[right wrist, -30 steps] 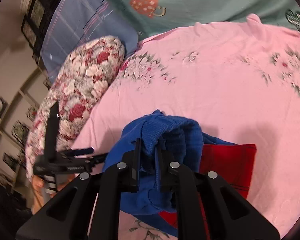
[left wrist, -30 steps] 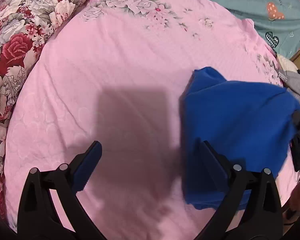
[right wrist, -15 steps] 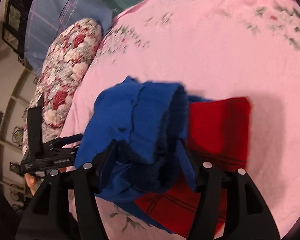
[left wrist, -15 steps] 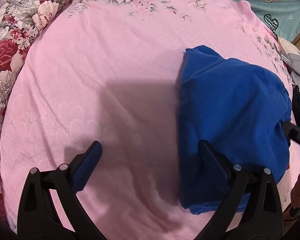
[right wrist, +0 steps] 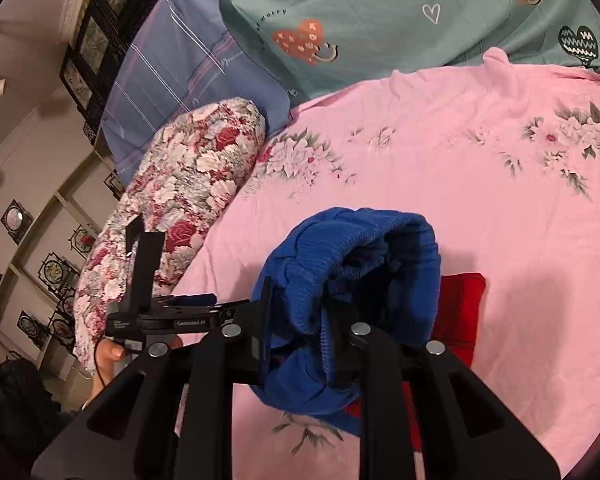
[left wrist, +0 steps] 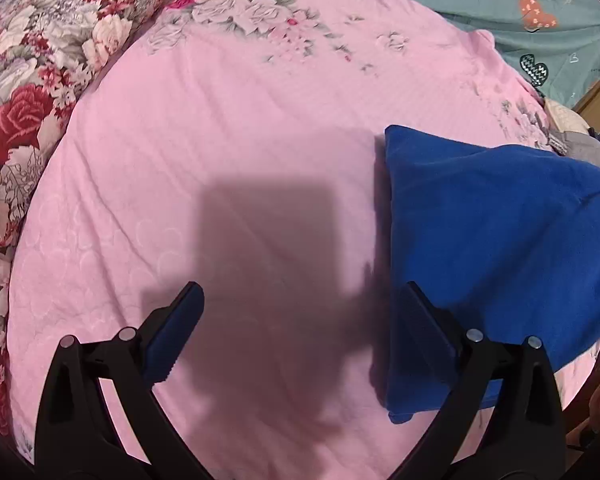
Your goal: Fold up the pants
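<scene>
The blue pants (left wrist: 496, 240) lie in a folded bundle on the pink bedsheet (left wrist: 228, 152), right of centre in the left wrist view. My left gripper (left wrist: 300, 320) hangs open over the bare sheet, and its right finger (left wrist: 424, 328) overlaps the bundle's left edge. In the right wrist view my right gripper (right wrist: 300, 320) is shut on the bunched ribbed waistband of the blue pants (right wrist: 352, 248), holding it a little above the bed. The left gripper (right wrist: 192, 304) shows there too, held by a hand (right wrist: 112, 354).
A red cloth (right wrist: 458, 312) lies under the pants. A floral pillow (right wrist: 180, 200) lines the left side, a blue striped pillow (right wrist: 188, 64) and a teal heart-print cover (right wrist: 400, 12) lie behind. Grey clothes (left wrist: 588, 152) sit at the far right.
The right gripper was shut on the waistband, opened wide half a second ago, and is shut on it again. The left gripper stayed open and drew back slightly.
</scene>
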Demonstrator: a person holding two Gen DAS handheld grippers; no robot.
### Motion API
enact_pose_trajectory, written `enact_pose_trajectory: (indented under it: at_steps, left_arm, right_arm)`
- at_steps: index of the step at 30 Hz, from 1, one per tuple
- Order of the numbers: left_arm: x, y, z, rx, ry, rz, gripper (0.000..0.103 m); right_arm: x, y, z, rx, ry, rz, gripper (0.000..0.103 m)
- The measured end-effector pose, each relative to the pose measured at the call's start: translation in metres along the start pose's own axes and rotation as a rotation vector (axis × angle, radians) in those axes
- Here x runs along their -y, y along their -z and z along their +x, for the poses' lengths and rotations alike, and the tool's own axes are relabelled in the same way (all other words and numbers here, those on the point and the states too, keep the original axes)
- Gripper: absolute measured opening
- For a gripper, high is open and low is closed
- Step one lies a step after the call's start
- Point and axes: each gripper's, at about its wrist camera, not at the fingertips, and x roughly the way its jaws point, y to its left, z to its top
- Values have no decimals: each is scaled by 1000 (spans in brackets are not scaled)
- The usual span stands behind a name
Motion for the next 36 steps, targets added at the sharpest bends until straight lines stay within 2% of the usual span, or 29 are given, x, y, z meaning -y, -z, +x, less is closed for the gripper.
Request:
enact_pose_trajectory:
  at_steps: [1,3,5,7,8,10,12,15,18,20,22,24,26,27,28,29,30,31,36]
  left_arm:
    - [3,1,-1,2,5,8,99]
    - [12,4,3,-6,11,30,99]
    - [24,7,12,-28,3,63,99]
    - [32,12,19,-37,4,84,99]
    - [37,13,23,-50,-3,98,99]
    - [39,15,28,-61,-28,110,99]
    - [38,13,25,-63,-33,117,99]
    - [31,3,7,-31,-13,99,99]
    - [30,-14,-8,15,6,61,99]
    - [37,-27,-12,41,19,55,99]
    - [46,-38,-8,45,44,54,99]
    - [59,-50,8,9,59,59,99]
    - [65,-57,28,-23,34,40,99]
    - [65,-60,38,-33,10,37,99]
    - [62,-65,48,-40,-27,33,100]
    - [57,-67,56,-51,-51,24,101]
    - [50,-71,66,-72,-68,-3,101]
    - [42,-74,75,-88,-92,-35,101]
    - [23,-78,64,-59,-95,-108,101]
  right_arm:
    - [4,2,-3,6,20,9,20]
    - [25,11,1,-12,127,56,21]
    - [56,26,14,-61,237,127,21]
    - [83,44,35,-145,328,176,29]
    - [90,51,39,-161,318,205,30]
    - [93,50,30,-143,290,229,38]
    - [88,42,20,-121,265,230,38]
    - [79,29,-2,-51,271,179,38]
    - [75,16,-14,31,294,182,38]
    - [70,9,-11,71,265,177,38]
    - [63,2,5,56,176,157,38]
    - [58,-4,28,18,130,136,38]
    - [58,-8,52,-38,109,131,38]
    - [61,-10,63,-57,130,120,38]
    - [68,-9,70,-79,185,116,35]
    - [77,-8,75,-107,198,136,30]
    - [90,-4,78,-136,192,184,7]
    - [100,-1,76,-140,215,213,0]
    - [98,14,46,-91,214,208,3]
